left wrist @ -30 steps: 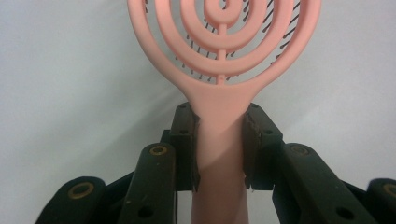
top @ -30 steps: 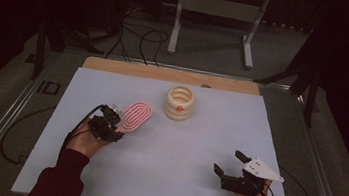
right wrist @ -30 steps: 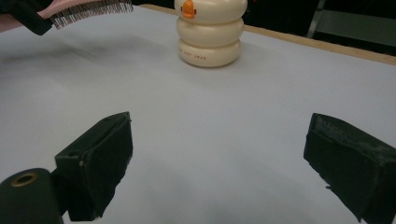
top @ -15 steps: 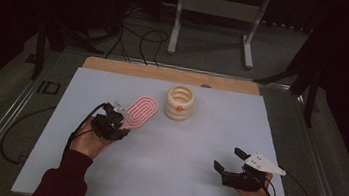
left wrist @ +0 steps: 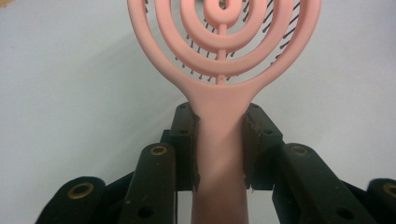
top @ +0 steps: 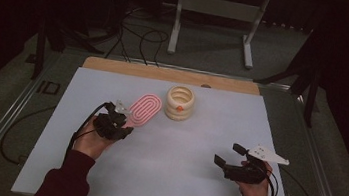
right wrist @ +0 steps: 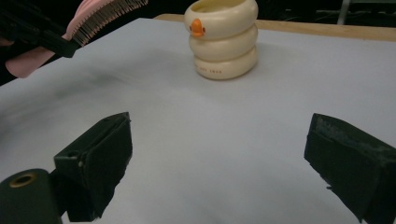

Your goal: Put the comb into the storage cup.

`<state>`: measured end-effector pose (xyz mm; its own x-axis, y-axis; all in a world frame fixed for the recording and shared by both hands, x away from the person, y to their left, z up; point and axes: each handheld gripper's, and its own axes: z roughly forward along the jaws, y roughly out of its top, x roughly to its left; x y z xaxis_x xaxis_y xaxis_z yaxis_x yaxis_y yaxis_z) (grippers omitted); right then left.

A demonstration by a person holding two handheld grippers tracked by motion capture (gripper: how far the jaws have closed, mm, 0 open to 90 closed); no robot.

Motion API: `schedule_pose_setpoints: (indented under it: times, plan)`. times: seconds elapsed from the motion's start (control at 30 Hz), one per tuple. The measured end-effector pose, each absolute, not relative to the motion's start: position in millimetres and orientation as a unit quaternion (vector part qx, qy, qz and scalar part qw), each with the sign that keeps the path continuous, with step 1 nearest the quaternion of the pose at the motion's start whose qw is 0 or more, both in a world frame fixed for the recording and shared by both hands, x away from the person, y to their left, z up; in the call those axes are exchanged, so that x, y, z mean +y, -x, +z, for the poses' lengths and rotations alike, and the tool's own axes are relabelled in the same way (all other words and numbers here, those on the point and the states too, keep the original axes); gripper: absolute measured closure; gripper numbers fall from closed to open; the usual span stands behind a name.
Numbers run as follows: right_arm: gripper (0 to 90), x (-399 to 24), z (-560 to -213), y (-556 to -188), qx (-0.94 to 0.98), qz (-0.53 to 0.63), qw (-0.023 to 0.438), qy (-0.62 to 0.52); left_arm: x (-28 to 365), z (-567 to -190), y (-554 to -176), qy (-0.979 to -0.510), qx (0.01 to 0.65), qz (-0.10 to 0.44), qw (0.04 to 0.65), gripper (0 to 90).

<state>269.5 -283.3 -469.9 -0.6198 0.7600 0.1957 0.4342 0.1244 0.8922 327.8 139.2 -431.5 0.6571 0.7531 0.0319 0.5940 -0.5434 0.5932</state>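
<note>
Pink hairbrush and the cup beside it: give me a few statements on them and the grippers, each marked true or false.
1. The left gripper is shut on the handle of the pink hairbrush. True.
2. The right gripper holds the cream cup. False: its jaws stand open on nothing, the cup farther off.
3. The cream cup stands upright on the white table. True.
4. The hairbrush stands inside the cup. False: it is beside the cup, apart from it.
5. The cup bears an orange mark. True.

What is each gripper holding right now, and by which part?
The left gripper clamps the pink hairbrush by its handle, just below the head. The right gripper is open, holding nothing.
</note>
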Motion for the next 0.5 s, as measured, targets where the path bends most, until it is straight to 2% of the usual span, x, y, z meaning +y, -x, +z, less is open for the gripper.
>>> schedule_pose_setpoints:
  times: [0.5]
  plan:
    - [7.7, -269.2, -436.1, -289.0, 0.749, 0.510, 0.155, -0.394, 131.0, -426.6, -329.2, -0.869, 0.371, 0.149, 0.290, 69.7]
